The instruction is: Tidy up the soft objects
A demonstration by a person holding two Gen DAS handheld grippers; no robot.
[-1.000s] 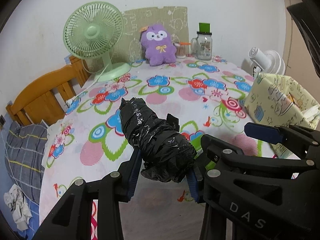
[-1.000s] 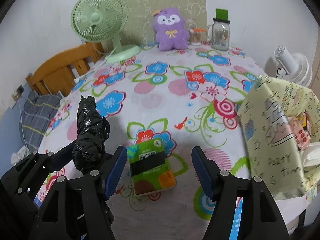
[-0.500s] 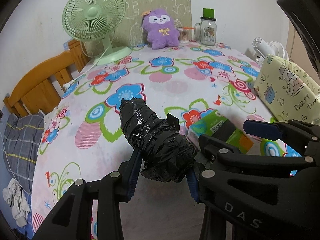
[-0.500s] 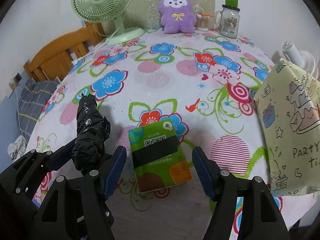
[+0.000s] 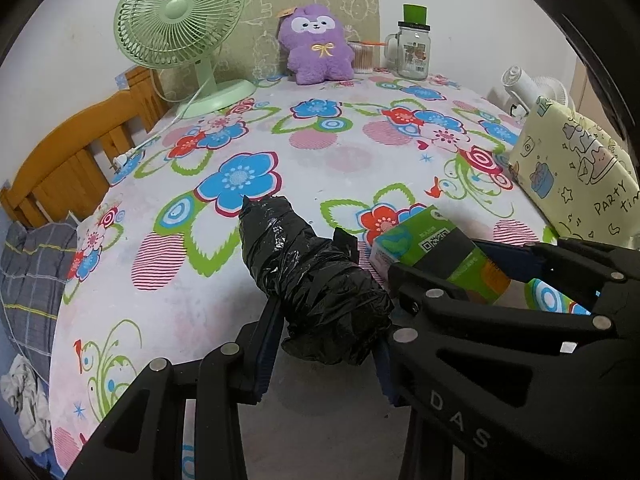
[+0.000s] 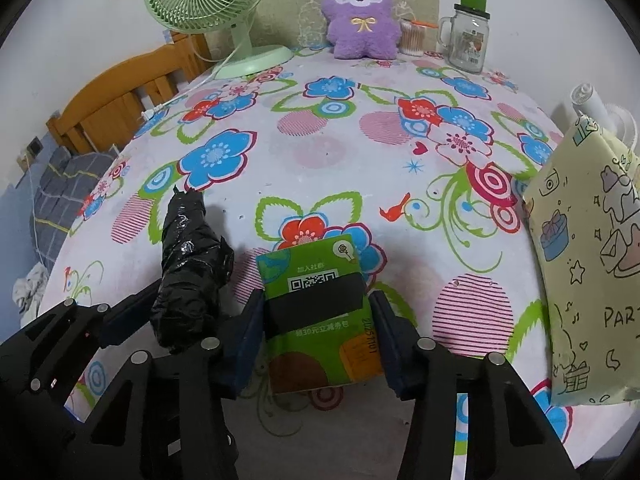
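My left gripper (image 5: 324, 344) is shut on a black plastic bag roll (image 5: 312, 284) and holds it just above the flowered tablecloth; the roll also shows in the right wrist view (image 6: 188, 276). My right gripper (image 6: 318, 332) has its blue pads against both sides of a green tissue pack (image 6: 320, 312) lying on the table. The pack also shows in the left wrist view (image 5: 440, 260), to the right of the roll. A purple plush toy (image 6: 362, 18) sits at the far edge.
A green desk fan (image 5: 180, 32) stands at the back left, a glass mug jar (image 6: 468, 36) at the back right. A yellow party gift bag (image 6: 592, 264) lies at the right edge. A wooden chair (image 5: 72, 156) stands left of the table.
My right gripper moved forward and down and closed its jaws around the green tissue pack. My left gripper kept hold of the black roll and lowered slightly.
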